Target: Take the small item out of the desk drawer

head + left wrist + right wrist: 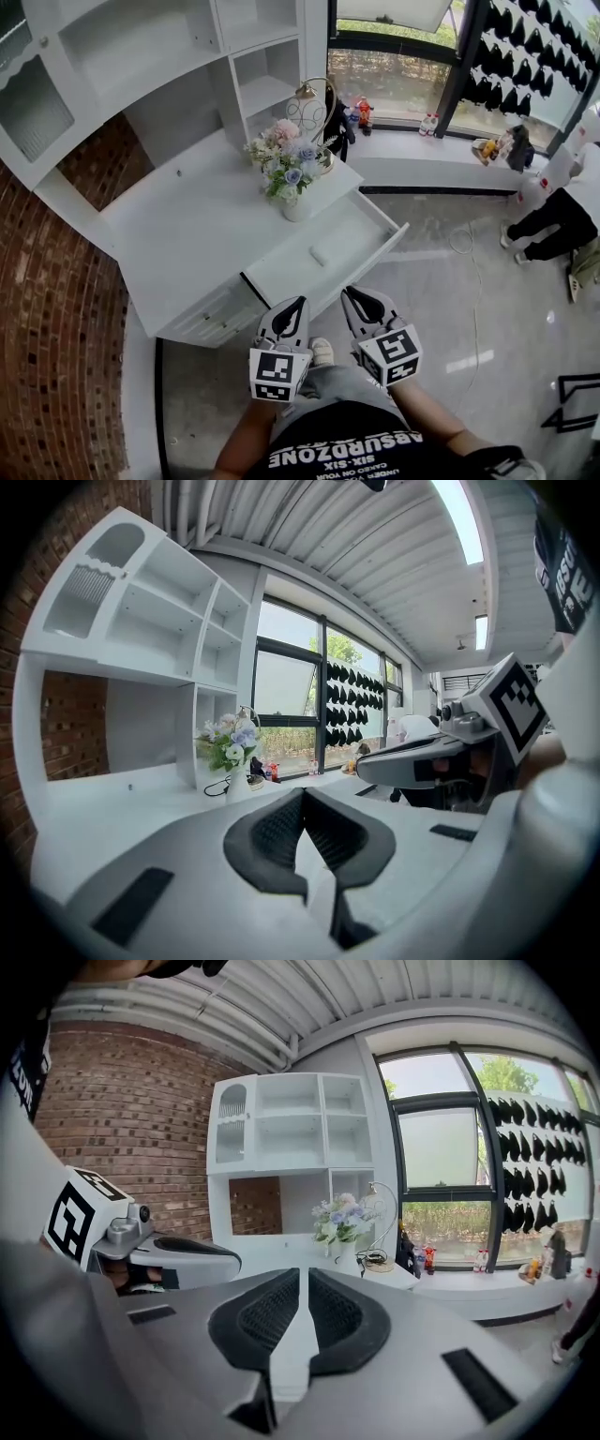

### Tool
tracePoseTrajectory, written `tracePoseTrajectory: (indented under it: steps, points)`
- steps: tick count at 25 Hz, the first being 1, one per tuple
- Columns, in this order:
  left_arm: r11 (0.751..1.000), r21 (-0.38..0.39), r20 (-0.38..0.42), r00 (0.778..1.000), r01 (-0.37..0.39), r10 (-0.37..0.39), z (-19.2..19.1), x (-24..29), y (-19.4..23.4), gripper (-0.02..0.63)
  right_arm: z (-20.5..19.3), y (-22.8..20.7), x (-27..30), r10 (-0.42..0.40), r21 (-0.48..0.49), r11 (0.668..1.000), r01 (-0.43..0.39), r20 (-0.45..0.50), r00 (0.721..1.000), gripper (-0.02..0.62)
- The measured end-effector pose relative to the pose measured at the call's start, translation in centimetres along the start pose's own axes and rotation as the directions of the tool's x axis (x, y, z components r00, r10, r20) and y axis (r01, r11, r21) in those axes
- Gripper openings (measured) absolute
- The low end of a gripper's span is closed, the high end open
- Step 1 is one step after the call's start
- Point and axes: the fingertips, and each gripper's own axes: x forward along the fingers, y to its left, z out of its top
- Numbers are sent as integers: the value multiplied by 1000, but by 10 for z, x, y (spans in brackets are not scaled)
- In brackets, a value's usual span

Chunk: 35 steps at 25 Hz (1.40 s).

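Both tools are clamped shut on nothing. The grey plastic left gripper (300, 304) has its black ribbed pads (272, 834) meeting at the tips in its own view. The grey plastic right gripper (346, 293) looks the same, with just a hairline between the pads and nothing in it. They hang side by side, a little apart, near the front of the pulled-out white desk drawer (380, 234).

The thing to grab is a small white oblong item (319, 255), sort of a little bar. It lies flat on the drawer floor about mid-drawer and is kinda hard to pick out against all that white.

Past that is the white desk (178, 234) with a bunch of pink and blue flowers in a white vase (289, 169) on top. There's a white shelf unit (141, 56) above it and a red brick wall (47, 309) off to the left.
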Motion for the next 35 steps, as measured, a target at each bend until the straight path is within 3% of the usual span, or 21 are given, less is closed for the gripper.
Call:
tracePoseTrajectory:
  steps: [6,8,23,35]
  points:
    - [1000,6,-24,1000,3,-3,3,26,6,3,0,-21,26,29,17,999,-28,-50,998,150]
    - [1000,8,-32,999,2,-1,3,35,9,3,-3,-29,35,36,20,999,-35,-67,997,168]
    - [1000,-7,-95,995,-11,10,-5,94,29,3,-26,-76,88,102,45,994,-96,-160,982,213]
    - [997,-27,-135,988,-76,71,-25,123,53,3,-57,-99,142,185,49,983,-178,-262,947,213]
